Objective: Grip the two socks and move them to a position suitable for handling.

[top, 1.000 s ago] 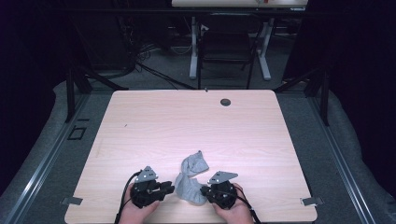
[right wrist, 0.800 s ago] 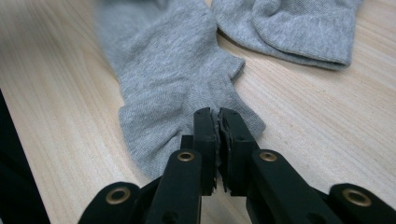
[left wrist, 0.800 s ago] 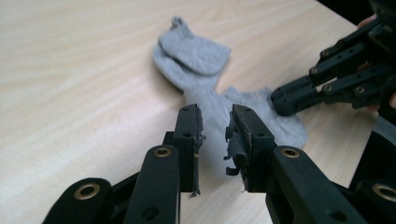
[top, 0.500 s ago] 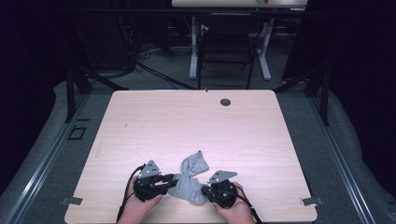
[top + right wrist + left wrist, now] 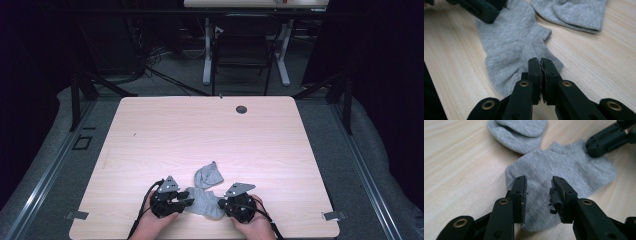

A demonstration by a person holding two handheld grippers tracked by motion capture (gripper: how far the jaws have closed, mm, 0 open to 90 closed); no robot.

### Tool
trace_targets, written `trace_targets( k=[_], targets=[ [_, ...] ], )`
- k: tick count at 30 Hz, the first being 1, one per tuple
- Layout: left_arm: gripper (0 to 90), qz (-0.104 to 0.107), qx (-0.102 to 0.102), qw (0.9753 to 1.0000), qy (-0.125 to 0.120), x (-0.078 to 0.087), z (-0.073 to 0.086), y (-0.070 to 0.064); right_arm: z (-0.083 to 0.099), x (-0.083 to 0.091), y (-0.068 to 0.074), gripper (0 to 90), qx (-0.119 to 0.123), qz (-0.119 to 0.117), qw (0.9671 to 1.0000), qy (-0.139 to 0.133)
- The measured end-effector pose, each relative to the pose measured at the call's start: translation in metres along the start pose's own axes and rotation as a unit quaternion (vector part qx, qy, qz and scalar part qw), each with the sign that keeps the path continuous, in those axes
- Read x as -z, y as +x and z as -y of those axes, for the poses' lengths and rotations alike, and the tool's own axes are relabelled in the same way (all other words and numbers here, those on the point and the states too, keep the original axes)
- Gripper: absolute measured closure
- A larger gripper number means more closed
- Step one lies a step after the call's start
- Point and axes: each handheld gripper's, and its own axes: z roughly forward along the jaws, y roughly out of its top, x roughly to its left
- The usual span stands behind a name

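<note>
A flat grey sock (image 5: 204, 202) (image 5: 566, 165) (image 5: 509, 37) lies near the table's front edge between my two grippers. A second grey sock (image 5: 209, 175) (image 5: 521, 132) (image 5: 574, 12) lies folded just beyond it, touching it. My left gripper (image 5: 186, 201) (image 5: 539, 186) stands open, its jaws low over the flat sock's left end with cloth showing between them. My right gripper (image 5: 220, 204) (image 5: 540, 62) is shut on the opposite edge of the same sock. Each gripper view shows the other gripper's black jaws at the sock's far end.
The light wooden table (image 5: 210, 130) stretches away beyond the socks, with a round dark cable hole (image 5: 241, 109) near its far edge. Metal brackets (image 5: 332, 215) sit at the front corners. Chair and desk legs stand on the floor behind the table.
My left gripper has slid right onto the flat sock's left end. The sock now lies spread between both grippers. The right gripper has barely moved.
</note>
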Motion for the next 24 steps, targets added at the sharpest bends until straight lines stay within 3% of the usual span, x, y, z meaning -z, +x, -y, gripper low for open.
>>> trace_targets(
  k=[5, 8, 13, 17, 24],
  targets=[
    [63.9, 0.009, 0.014, 0.9998, 0.007, 0.005, 0.005, -0.008, 0.001, 0.002, -0.003, 86.1, -0.005, 0.007, 1.0000, 0.002],
    [63.4, 0.011, 0.005, 0.9998, 0.014, 0.006, 0.006, -0.012, 0.001, 0.004, -0.004, 85.9, -0.001, 0.013, 0.9999, 0.008],
    [63.3, 0.020, 0.013, 0.9996, 0.018, 0.008, 0.008, -0.019, 0.001, 0.006, -0.005, 85.8, -0.005, 0.014, 0.9998, 0.014],
    [62.5, 0.017, -0.001, 0.9996, 0.022, 0.007, 0.008, -0.024, 0.003, 0.008, -0.005, 85.5, -0.010, 0.013, 0.9997, 0.018],
    [61.4, 0.022, -0.004, 0.9996, 0.015, 0.011, 0.005, -0.024, 0.002, 0.011, -0.005, 74.2, -0.024, 0.001, 0.9997, 0.008]
  ],
)
